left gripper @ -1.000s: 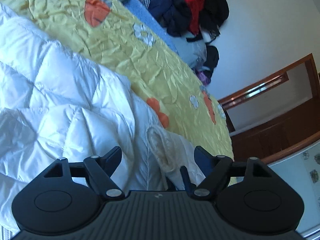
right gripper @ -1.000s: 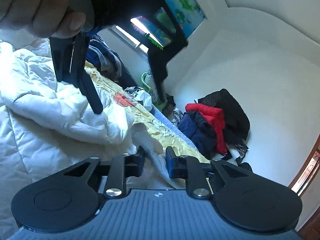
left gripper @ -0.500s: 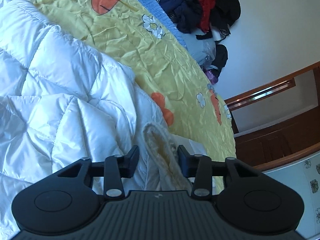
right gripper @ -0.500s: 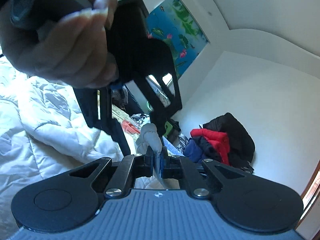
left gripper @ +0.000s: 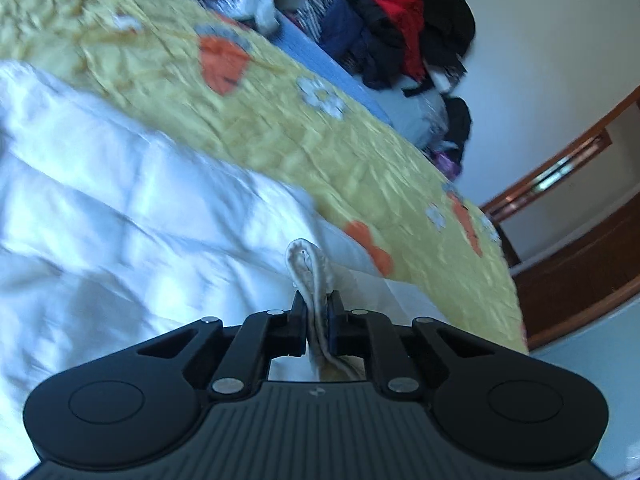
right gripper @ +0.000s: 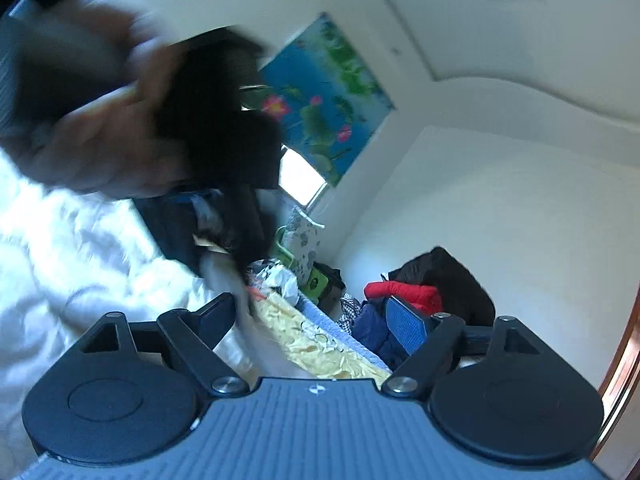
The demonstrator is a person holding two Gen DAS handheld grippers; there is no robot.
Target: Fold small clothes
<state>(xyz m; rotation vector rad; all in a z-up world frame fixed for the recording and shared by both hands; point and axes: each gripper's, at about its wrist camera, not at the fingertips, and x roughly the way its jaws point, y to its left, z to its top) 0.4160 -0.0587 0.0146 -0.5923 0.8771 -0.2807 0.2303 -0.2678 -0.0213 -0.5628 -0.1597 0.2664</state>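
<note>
A small cream cloth (left gripper: 306, 260) sticks up as a folded loop between the pads of my left gripper (left gripper: 317, 300), which is shut on it above the white quilt (left gripper: 120, 220). In the right wrist view my right gripper (right gripper: 312, 304) has its jaws opening wide. The same cloth (right gripper: 230, 284), pale and blurred, hangs just inside its left finger with no pad pressing it. A person's hand (right gripper: 92, 144), blurred, holds the left gripper's black body at upper left.
A yellow sheet (left gripper: 280, 128) with orange and white prints covers the bed beyond the quilt. A pile of dark and red clothes (left gripper: 392, 32) lies against the far wall. A wooden door frame (left gripper: 560, 168) stands at the right, and a poster (right gripper: 324, 96) hangs on the wall.
The left gripper closed on the cream cloth and lifted it slightly. The right gripper, shut on the cloth half a second ago, has let go and opened wide.
</note>
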